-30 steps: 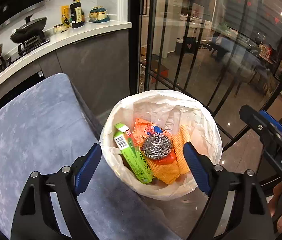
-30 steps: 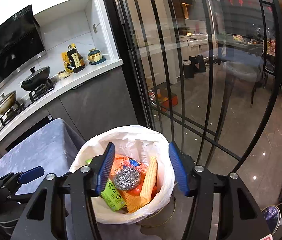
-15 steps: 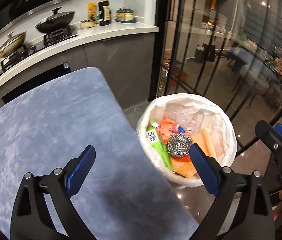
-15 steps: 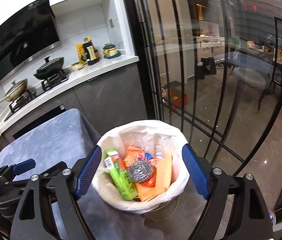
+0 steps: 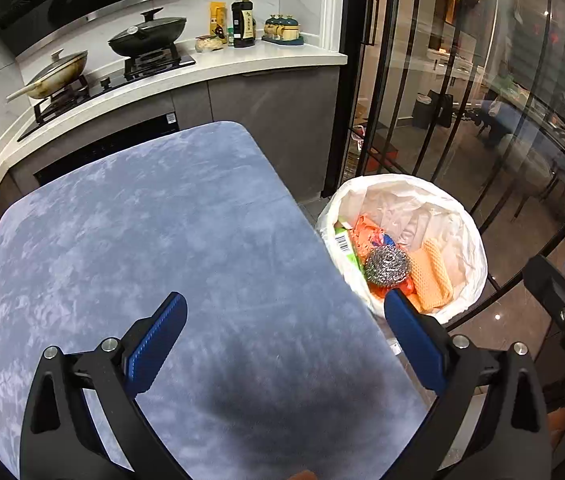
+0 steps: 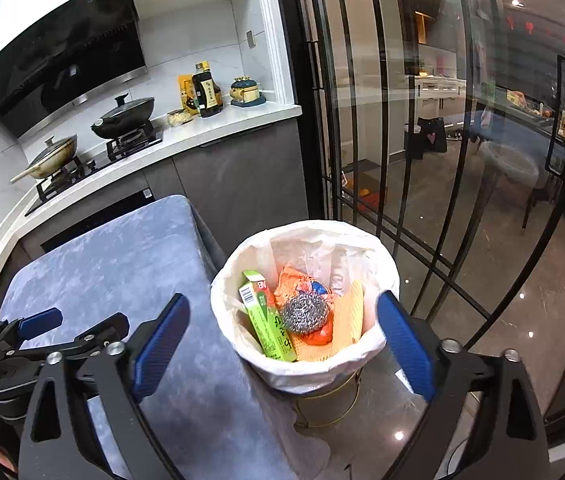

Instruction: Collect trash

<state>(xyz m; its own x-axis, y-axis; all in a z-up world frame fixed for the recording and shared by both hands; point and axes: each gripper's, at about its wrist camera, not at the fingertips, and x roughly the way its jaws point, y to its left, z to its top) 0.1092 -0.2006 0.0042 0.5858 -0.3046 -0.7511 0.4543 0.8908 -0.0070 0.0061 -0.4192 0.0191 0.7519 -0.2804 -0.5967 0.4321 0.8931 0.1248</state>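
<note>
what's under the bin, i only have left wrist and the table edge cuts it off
Observer: On the right wrist view, the bin sits in a gold wire stand on the floor, close against the table.
Operator: ok and is the right gripper holding anything, i only see its edge
Observer: No. The right gripper is wide open with nothing between its fingers, above the bin.

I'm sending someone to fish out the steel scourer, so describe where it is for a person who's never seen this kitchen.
Find the white-lined bin on the floor beside the blue table. Inside, the steel scourer sits on top, between the green carton and the orange cloth. It is the only shiny silver, coiled ball.
</note>
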